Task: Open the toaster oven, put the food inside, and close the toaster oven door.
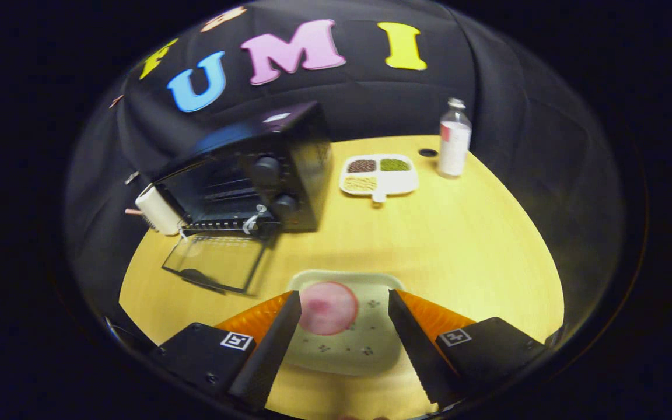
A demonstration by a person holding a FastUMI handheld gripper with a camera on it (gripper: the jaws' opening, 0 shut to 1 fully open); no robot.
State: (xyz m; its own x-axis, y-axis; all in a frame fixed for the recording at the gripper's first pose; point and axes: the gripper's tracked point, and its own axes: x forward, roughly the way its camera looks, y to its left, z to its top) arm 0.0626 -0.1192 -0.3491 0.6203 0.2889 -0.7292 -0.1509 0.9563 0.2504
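A black toaster oven [254, 175] stands at the back left of the round wooden table, its glass door [216, 262] folded down flat onto the table. A pale square plate [350, 344] lies just below my gripper [345, 303], and a round pink piece of food [328, 308] rests on it close to the left finger [275, 338]. The fingers are spread wide over the plate and touch nothing. The right finger [415, 341] hangs above the plate's right side.
A white divided dish [378, 175] with brown, green and tan fillings sits behind the plate, right of the oven. A clear bottle [454, 140] with a label stands at the back right. A white block [158, 210] sits against the oven's left side.
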